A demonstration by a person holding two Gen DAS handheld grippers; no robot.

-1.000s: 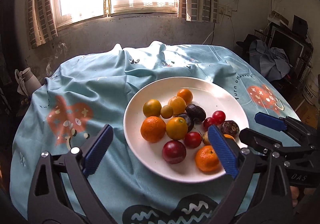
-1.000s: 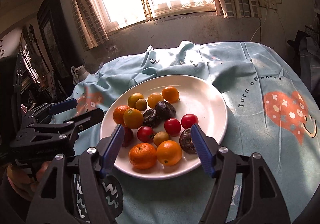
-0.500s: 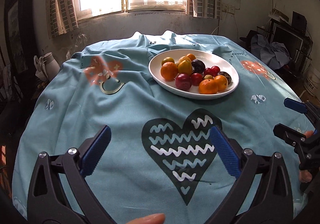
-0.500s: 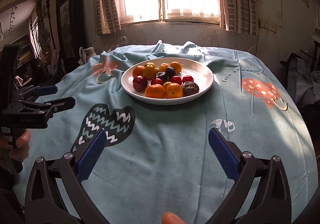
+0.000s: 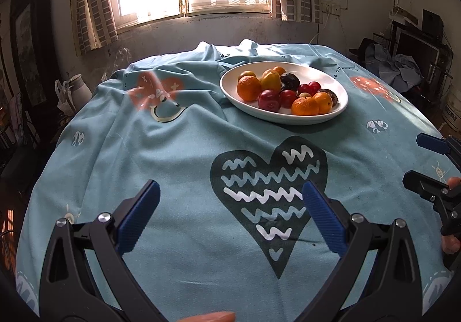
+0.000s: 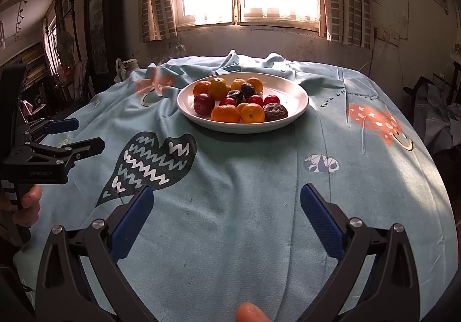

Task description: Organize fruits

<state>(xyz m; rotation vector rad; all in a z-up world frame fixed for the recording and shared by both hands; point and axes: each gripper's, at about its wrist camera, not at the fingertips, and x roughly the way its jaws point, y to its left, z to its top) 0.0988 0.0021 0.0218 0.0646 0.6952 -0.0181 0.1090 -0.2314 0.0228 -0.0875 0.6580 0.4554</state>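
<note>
A white plate [image 5: 331, 78] [image 6: 294, 91] stands on the far half of the table with several fruits heaped on it: oranges [image 5: 249, 87] [image 6: 225, 114], red plums [image 5: 269, 100] [image 6: 204, 103], yellow fruits and dark wrinkled ones [image 6: 276, 111]. My left gripper [image 5: 230, 215] is open and empty, low over the near table, well short of the plate. My right gripper [image 6: 226, 218] is open and empty too, over the near edge. Each gripper shows at the side of the other's view: the right one [image 5: 432, 160], the left one [image 6: 72, 134].
A light blue tablecloth [image 5: 173, 149] with heart prints covers the round table; it is bunched in folds behind the plate [image 6: 247, 60]. A window wall stands behind. A white jug [image 5: 76, 88] sits off the table's left; furniture and clothes are at the right [image 5: 403, 62].
Both grippers have drawn back from right over the plate to the near side of the table. The plate and fruits have not moved. Both stay open.
</note>
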